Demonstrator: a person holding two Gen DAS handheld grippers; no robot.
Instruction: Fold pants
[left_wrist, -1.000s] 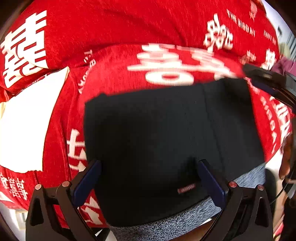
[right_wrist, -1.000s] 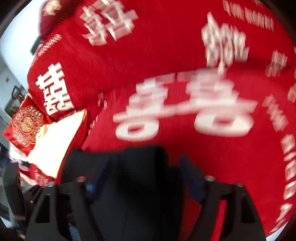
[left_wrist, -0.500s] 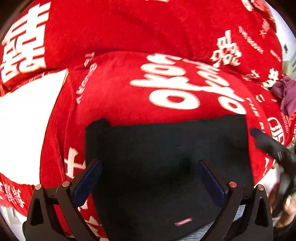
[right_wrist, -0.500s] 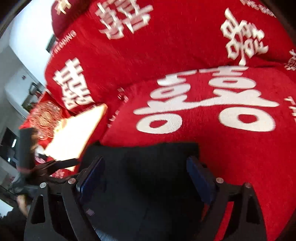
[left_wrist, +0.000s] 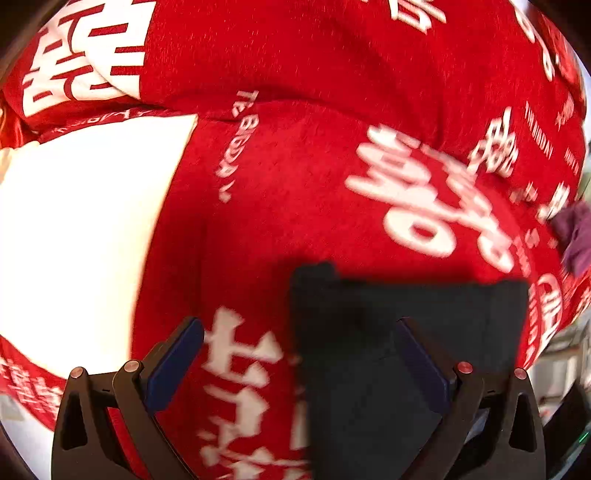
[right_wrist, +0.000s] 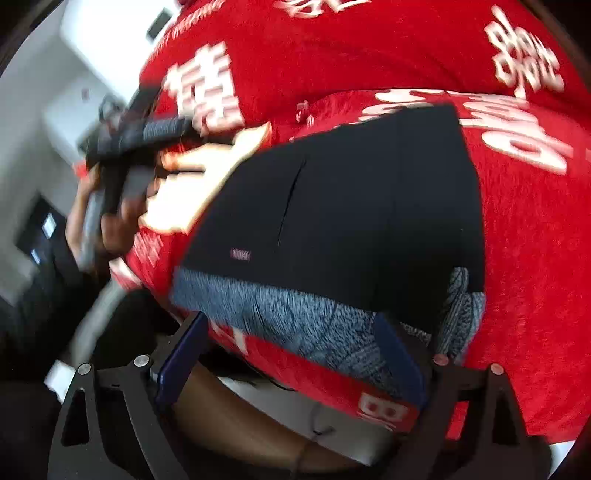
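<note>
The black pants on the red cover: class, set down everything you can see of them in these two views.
The black pants lie flat on the red cover, folded into a compact block with straight edges. The cloth looks smooth and dark; a mottled grey waistband runs along the near edge, a small label sits above it, and a thin seam or slit runs up the front. Nothing grips them: the right gripper hovers at the waistband, jaws open; they have just been opening.

Both views motion-blurred. Pants (left_wrist: 406, 332) cut off by bottom edge in left view, partly behind tool finger (left_wrist: 421, 365). Purple cloth (left_wrist: 576, 236) clipped at right rim, unidentifiable. Left tool (right_wrist: 122, 147) smeared in right view, state unreadable there.
</note>
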